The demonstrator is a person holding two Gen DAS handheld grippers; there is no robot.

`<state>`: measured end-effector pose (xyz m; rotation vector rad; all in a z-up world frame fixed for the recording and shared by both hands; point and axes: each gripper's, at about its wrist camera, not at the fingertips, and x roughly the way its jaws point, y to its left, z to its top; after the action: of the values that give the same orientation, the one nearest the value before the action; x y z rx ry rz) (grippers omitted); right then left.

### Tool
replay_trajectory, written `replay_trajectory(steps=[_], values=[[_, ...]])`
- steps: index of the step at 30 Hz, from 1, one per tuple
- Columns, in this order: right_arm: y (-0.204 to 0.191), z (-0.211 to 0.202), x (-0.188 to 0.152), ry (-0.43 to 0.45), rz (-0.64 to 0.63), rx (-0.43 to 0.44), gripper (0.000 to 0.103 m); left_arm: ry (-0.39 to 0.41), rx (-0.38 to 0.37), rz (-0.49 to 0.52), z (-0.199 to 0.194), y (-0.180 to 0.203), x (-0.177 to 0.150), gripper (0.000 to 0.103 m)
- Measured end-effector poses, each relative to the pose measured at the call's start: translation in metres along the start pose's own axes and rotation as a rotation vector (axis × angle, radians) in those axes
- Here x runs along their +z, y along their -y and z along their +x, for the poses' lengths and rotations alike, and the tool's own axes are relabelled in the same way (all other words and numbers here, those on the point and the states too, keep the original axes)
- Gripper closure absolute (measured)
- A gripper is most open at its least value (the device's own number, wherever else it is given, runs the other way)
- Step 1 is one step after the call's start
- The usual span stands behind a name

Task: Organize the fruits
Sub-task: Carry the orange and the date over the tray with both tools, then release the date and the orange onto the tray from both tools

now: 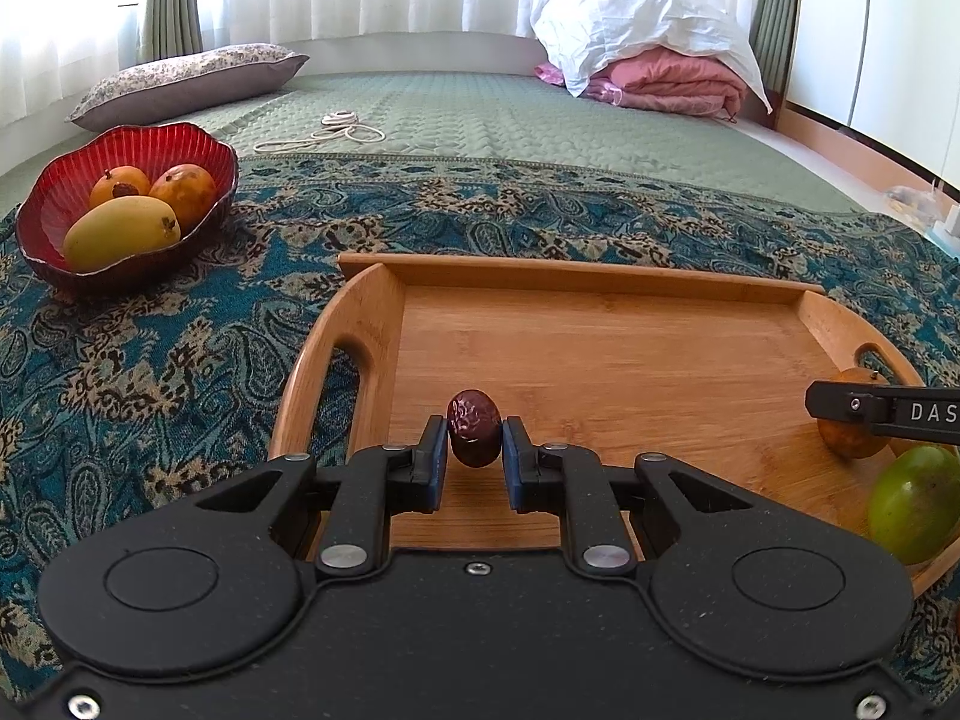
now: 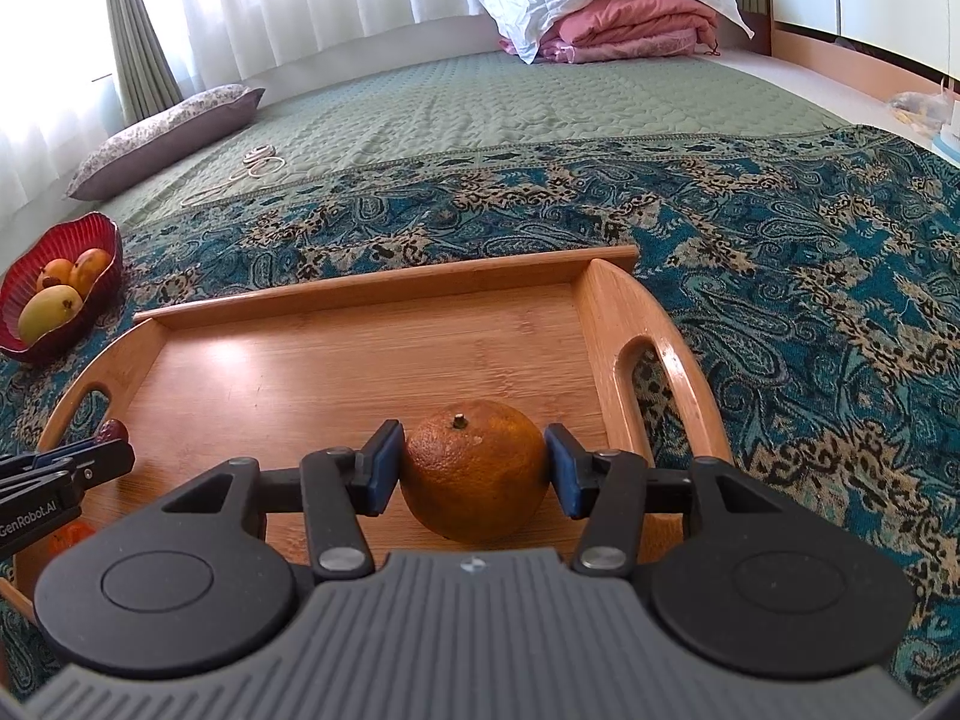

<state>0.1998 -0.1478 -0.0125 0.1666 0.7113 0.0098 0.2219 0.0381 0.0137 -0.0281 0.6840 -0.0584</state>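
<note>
A wooden tray [image 1: 600,324] with cut-out handles sits on a blue paisley cloth [image 1: 150,372] spread over a green quilted bed cover [image 1: 480,114]. To the far left, well apart from the tray, a red fluted bowl [image 1: 54,204] holds three yellow-orange mangoes [image 1: 120,231]. Farther back lie a floral pillow [image 1: 186,78], a coil of white cord [image 1: 336,129] and a folded pink blanket [image 1: 666,84] under a white sheet [image 1: 630,18].

The left gripper [image 1: 474,441] is closed on a dark red, wrinkled jujube date [image 1: 474,435], held upright between its blue pads just above the tray's near left part. The right gripper [image 2: 474,471] has its blue pads against both sides of an orange [image 2: 474,468], dull orange-brown with a short stem on top; the orange rests on the tray floor at the near right. In the left wrist view a green fruit [image 1: 912,504] lies just beside it, nearer the rim.

The right gripper's finger reads "DAS", cut off by the frame edge; the left gripper's side reads "GenRobot.AI".
</note>
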Motion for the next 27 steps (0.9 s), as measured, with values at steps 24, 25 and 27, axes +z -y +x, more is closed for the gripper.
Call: replay_trajectory(steps=[24,25,27], values=[[-0.014,-0.049,-0.017,0.126,-0.102,0.021,0.013,0.061,-0.036,0.003,-0.051,-0.004,-0.008,0.033],[-0.016,-0.054,-0.02,0.137,-0.111,0.024,0.012,0.071,-0.044,0.004,-0.057,-0.004,-0.01,0.029],[-0.019,-0.062,-0.026,0.155,-0.132,0.031,0.011,0.089,-0.053,0.009,-0.069,-0.004,-0.016,0.024]])
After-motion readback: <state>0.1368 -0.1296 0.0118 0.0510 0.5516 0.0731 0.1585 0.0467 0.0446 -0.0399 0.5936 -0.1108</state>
